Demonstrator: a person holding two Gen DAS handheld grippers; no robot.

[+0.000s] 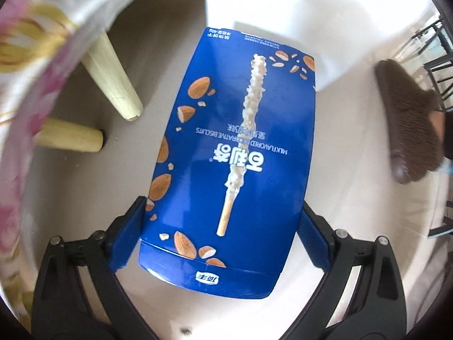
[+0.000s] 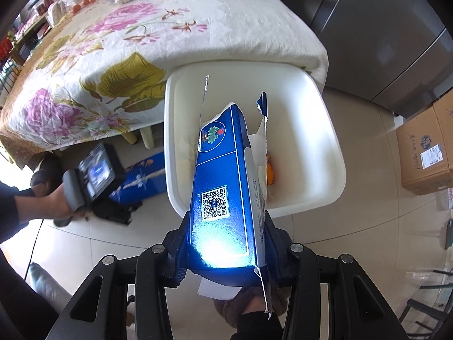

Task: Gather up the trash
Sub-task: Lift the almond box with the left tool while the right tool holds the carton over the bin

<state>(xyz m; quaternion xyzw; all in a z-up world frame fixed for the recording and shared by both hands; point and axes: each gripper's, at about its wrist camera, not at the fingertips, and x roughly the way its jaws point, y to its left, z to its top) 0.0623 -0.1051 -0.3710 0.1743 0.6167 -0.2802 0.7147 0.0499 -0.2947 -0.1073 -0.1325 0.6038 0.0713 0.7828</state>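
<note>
- Left wrist view: the left gripper [image 1: 223,215] is straddling a blue biscuit box [image 1: 235,153] on the floor [image 1: 339,198], fingers apparently pressing its sides; lifting comes next.
- Right wrist view: the right gripper [image 2: 226,255] is clamping a torn blue carton [image 2: 226,195] over the white bin [image 2: 325,130]; releasing it inside comes next.

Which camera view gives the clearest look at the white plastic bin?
The right wrist view: the white plastic bin shows its whole rim and inside, beyond the torn blue box. The left wrist view shows only a blurred white corner, possibly the bin.
</note>
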